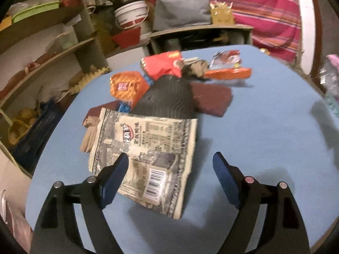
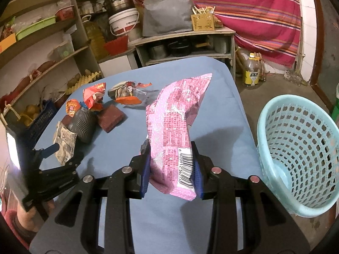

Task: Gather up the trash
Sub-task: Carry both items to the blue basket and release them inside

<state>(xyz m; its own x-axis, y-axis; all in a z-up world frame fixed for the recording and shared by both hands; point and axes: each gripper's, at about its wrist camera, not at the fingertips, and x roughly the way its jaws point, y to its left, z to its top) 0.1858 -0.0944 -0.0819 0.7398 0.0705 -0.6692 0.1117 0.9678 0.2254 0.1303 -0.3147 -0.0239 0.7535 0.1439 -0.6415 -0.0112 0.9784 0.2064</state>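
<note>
My right gripper (image 2: 171,167) is shut on a pink snack bag (image 2: 173,127) and holds it above the blue table (image 2: 118,152). A light blue perforated basket (image 2: 300,148) stands on the floor to its right. My left gripper (image 1: 170,165) is open, its jaws wide apart over a beige printed wrapper (image 1: 148,154) lying flat on the table (image 1: 264,137); it also shows in the right wrist view (image 2: 50,150). Beyond lie an orange wrapper (image 1: 127,86), a red wrapper (image 1: 163,65) and an orange-and-silver wrapper (image 1: 228,67).
A black ribbed cup (image 1: 167,97) and a dark red block (image 1: 211,99) lie among the wrappers. Cluttered shelves (image 2: 42,48) stand left of the table, a low shelf with pots (image 2: 184,46) behind it, and an oil bottle (image 2: 252,72) on the floor.
</note>
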